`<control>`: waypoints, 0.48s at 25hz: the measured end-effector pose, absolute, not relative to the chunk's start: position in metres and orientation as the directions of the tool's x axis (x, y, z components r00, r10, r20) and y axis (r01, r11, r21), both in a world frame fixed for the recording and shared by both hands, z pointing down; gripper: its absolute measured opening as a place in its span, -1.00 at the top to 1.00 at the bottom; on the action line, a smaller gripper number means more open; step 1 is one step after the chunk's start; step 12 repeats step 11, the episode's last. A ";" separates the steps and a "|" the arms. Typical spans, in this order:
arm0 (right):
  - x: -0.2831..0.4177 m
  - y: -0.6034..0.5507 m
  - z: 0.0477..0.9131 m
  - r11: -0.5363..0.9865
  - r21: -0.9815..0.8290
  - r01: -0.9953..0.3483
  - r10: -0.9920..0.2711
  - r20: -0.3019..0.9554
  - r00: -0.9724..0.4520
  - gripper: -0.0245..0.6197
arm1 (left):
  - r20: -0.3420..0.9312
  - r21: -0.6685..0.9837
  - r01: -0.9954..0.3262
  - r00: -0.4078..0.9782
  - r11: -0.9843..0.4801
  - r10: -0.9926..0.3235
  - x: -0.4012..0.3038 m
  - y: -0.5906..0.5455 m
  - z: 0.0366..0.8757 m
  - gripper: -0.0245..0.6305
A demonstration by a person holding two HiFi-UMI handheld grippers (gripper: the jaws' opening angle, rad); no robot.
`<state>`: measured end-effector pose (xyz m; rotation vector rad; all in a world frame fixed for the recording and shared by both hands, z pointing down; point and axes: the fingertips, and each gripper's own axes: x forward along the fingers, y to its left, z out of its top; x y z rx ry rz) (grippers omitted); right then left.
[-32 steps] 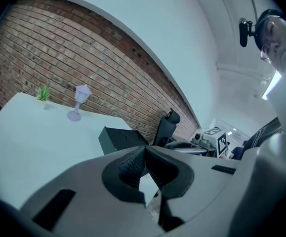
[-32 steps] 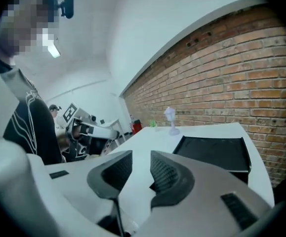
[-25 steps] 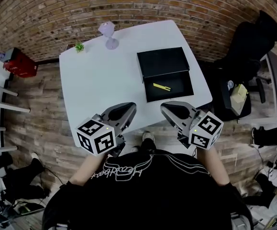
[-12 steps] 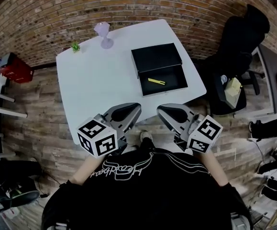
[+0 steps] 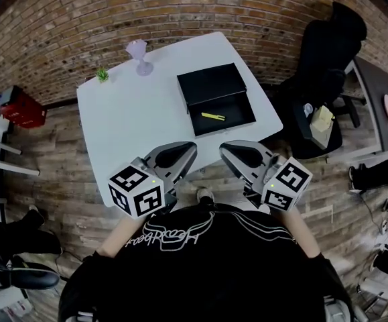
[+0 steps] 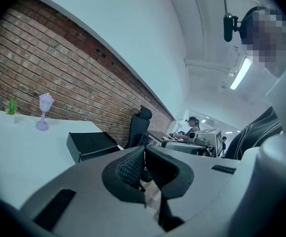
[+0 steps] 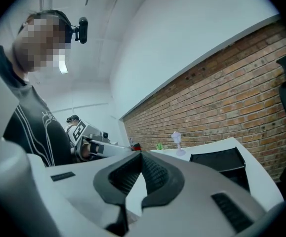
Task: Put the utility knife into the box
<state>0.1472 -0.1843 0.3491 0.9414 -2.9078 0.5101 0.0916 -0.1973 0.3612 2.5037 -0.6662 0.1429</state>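
Note:
The yellow utility knife (image 5: 213, 117) lies inside the open black box (image 5: 228, 121), whose lid (image 5: 209, 83) stands up behind it, on the white table (image 5: 140, 126). Both grippers hover close to my torso, off the table's near edge and well short of the box. My left gripper (image 5: 180, 154) is shut with nothing between its pads, as its own view shows (image 6: 143, 154). My right gripper (image 5: 235, 153) is likewise shut and empty (image 7: 141, 158). The box appears side-on in the left gripper view (image 6: 91, 144) and in the right gripper view (image 7: 221, 160).
A purple goblet-shaped ornament (image 5: 139, 52) and a small green plant (image 5: 102, 74) stand at the table's far edge by the brick wall. A black office chair (image 5: 328, 59) is right of the table, a red container (image 5: 23, 106) on the floor at left. Another person sits in the distance (image 6: 192, 125).
Both grippers stay shut near my torso. The head view has shifted a little, so the table and box sit slightly further left in the picture.

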 end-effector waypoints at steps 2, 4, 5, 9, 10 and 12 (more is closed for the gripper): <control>0.149 -0.183 0.347 0.762 -0.288 -0.580 -0.565 0.142 -0.813 0.92 | 0.230 0.471 -0.485 0.874 -0.737 -0.428 0.094 -0.197 0.359 0.83; 0.151 -0.183 0.346 0.760 -0.285 -0.584 -0.567 0.147 -0.810 0.92 | 0.229 0.471 -0.482 0.875 -0.738 -0.426 0.096 -0.198 0.358 0.83; 0.152 -0.184 0.346 0.759 -0.285 -0.586 -0.568 0.150 -0.809 0.92 | 0.229 0.473 -0.482 0.876 -0.738 -0.425 0.096 -0.199 0.358 0.83; 0.154 -0.187 0.348 0.754 -0.285 -0.592 -0.573 0.157 -0.804 0.92 | 0.232 0.478 -0.480 0.877 -0.735 -0.421 0.098 -0.204 0.360 0.83; 0.155 -0.188 0.348 0.753 -0.284 -0.593 -0.574 0.158 -0.804 0.92 | 0.233 0.479 -0.480 0.877 -0.735 -0.421 0.098 -0.205 0.361 0.83; 0.156 -0.190 0.349 0.753 -0.284 -0.594 -0.575 0.158 -0.803 0.92 | 0.234 0.479 -0.480 0.877 -0.735 -0.420 0.099 -0.207 0.362 0.83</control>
